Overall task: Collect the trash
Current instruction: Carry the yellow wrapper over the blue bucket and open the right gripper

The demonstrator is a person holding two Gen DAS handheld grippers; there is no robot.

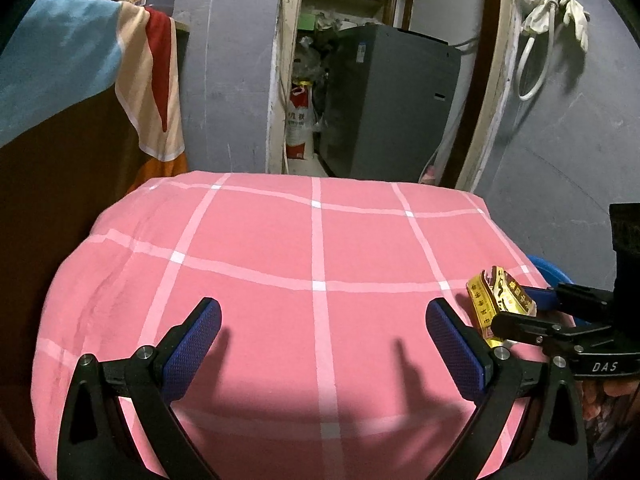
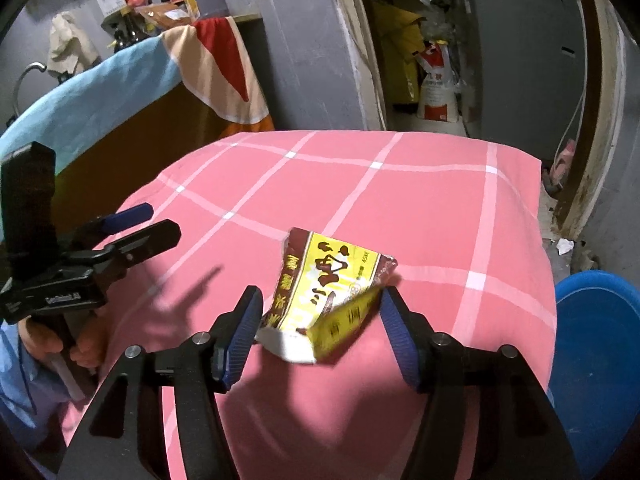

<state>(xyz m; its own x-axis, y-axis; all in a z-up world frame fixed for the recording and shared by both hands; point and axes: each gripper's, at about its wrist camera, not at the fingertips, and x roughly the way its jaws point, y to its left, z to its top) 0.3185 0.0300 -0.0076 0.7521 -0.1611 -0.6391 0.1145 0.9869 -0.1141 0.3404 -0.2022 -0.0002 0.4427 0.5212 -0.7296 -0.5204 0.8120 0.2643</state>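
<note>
I see a pink checked cloth (image 1: 280, 248) over the table, a striped towel (image 1: 152, 80) draped on a cabinet to its left, and — through the doorway — a grey appliance (image 1: 392, 96) beside a printed sack (image 1: 298, 120).

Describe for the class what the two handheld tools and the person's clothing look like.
Both tools, left tool and right tool, share one build: black angular frames, silver bolt heads at the pivots, and two flat fingers faced with dark blue textured pads. Small white lettering marks each black body. The person wears a light blue sleeve.
</note>
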